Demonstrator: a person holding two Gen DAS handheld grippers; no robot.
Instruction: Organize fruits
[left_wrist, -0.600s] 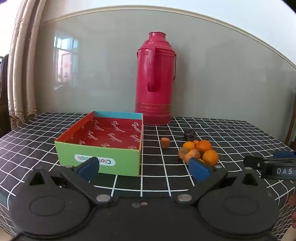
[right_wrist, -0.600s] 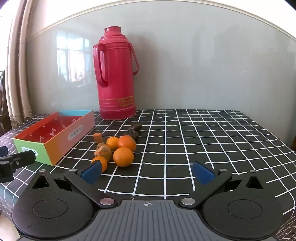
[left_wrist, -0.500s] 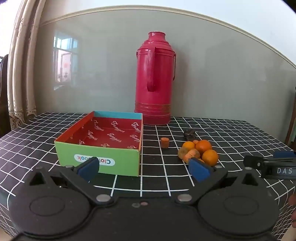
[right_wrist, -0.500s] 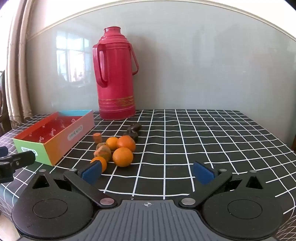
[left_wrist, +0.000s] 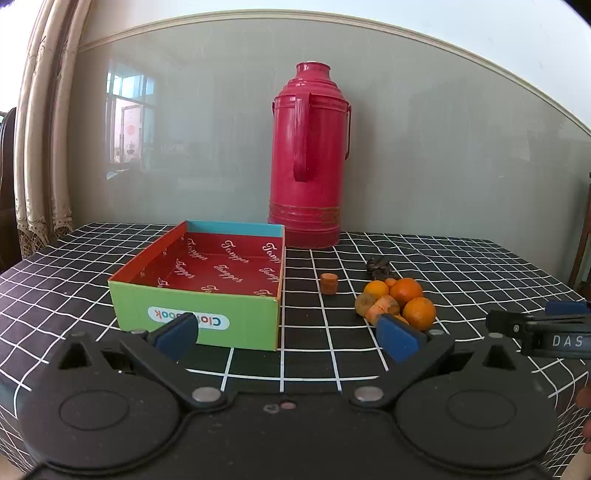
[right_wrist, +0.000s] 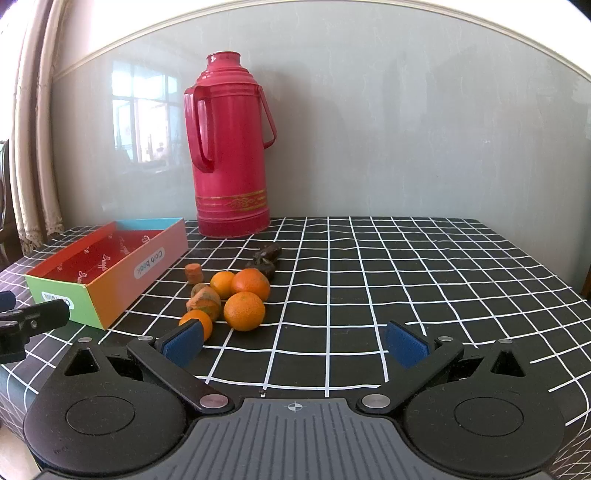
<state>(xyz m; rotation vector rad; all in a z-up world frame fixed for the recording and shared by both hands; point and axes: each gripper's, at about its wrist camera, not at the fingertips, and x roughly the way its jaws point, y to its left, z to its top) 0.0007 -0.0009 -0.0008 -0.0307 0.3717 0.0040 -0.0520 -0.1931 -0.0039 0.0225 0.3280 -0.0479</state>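
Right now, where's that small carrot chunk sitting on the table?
In the right wrist view, the carrot chunk stands alone on the checked tablecloth, between the open box on its left and the pile of oranges on its right.

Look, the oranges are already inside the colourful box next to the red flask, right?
Not quite. The box is empty; the oranges lie in a pile on the checked cloth beside it. The box does sit next to the red flask. The left wrist view shows its bare inside.
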